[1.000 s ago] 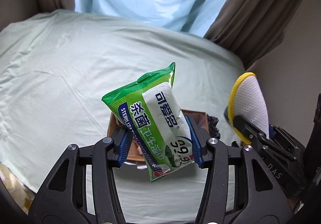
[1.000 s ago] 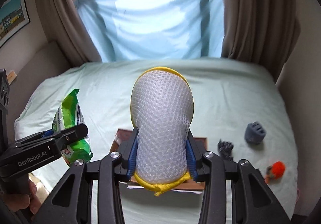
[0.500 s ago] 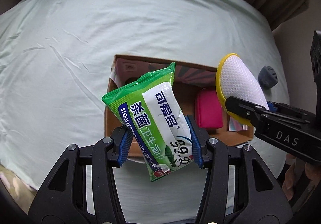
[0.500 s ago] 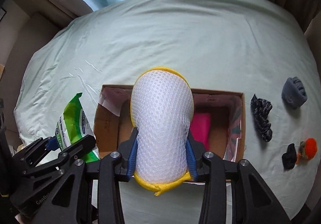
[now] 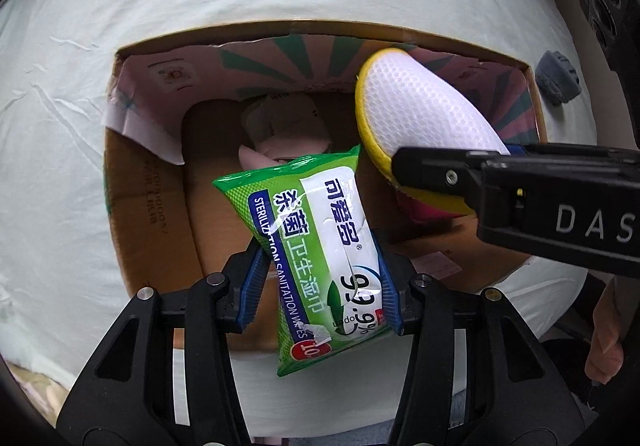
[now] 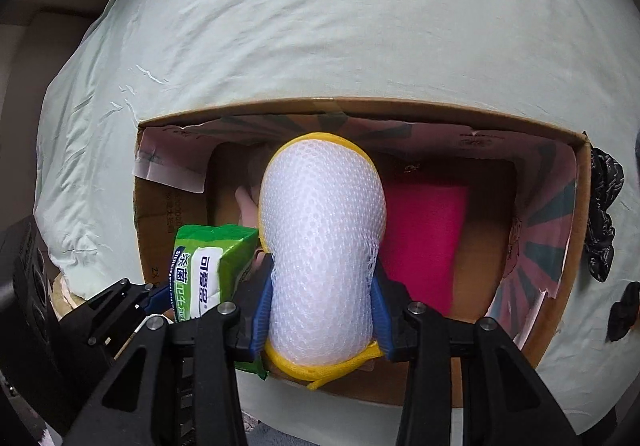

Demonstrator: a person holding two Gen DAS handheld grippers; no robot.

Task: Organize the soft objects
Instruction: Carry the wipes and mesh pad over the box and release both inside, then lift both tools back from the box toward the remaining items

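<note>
wipes pack point(image 5: 320, 254) sits pinched in my left claw point(image 5: 320, 290) as it squeezes tighter, over the open box point(image 5: 132, 214) on the bed point(image 5: 60, 106). my right claw point(image 6: 322, 310) pinches the white mesh sponge point(image 6: 322, 230) over the box while its grip loosens.

A box point(image 5: 148, 214) sits on the bed point(image 5: 60, 126). Over it hang the wipes pack point(image 5: 320, 246) on the left and the mesh sponge point(image 6: 324, 246) on the right. A pad point(image 6: 424, 246) lies in the box's right half. A knit lump point(image 5: 558, 76) lies on the bed beyond the box's right far corner.
</note>
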